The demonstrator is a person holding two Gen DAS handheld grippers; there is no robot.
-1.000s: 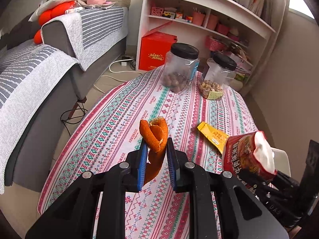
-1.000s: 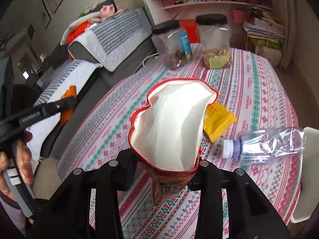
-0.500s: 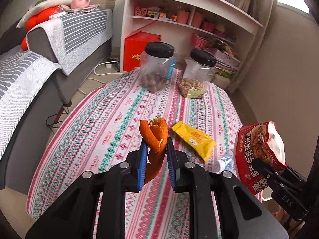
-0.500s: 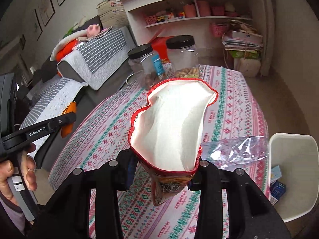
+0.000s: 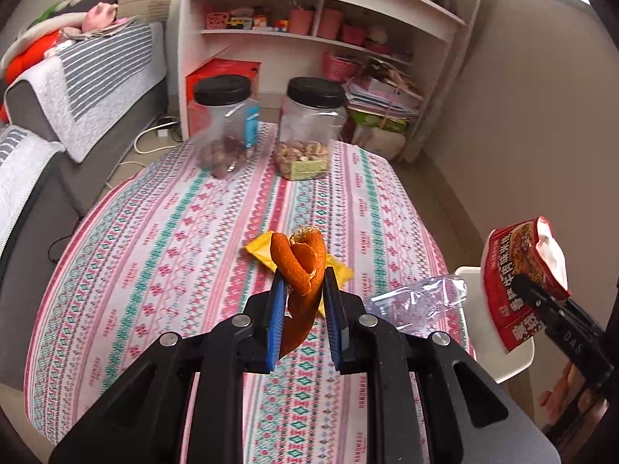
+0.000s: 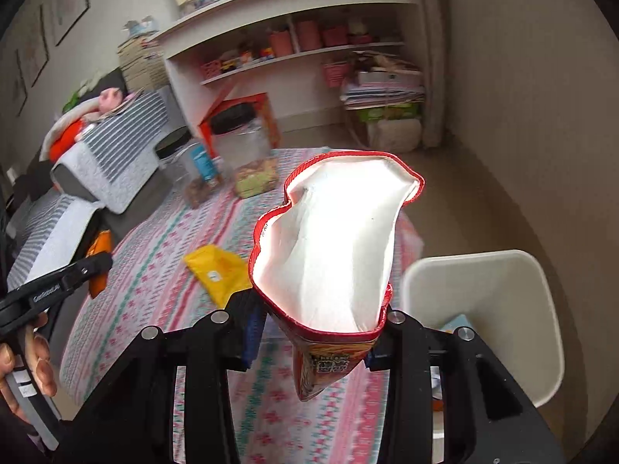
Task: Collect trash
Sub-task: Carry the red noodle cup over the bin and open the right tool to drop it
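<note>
Left claw: pinching orange peel | right claw: clamped on red snack bag | both angled down over table

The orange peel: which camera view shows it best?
The left wrist view: the orange peel stands centred and sharp, pinched in the left claw. In the right wrist view only a small blurred orange piece shows, partly hidden behind that claw's finger.

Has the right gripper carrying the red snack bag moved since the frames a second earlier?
Yes. In the right wrist view, the right gripper with the red snack bag has swung right across the table, towards the white bin now beside it.
</note>
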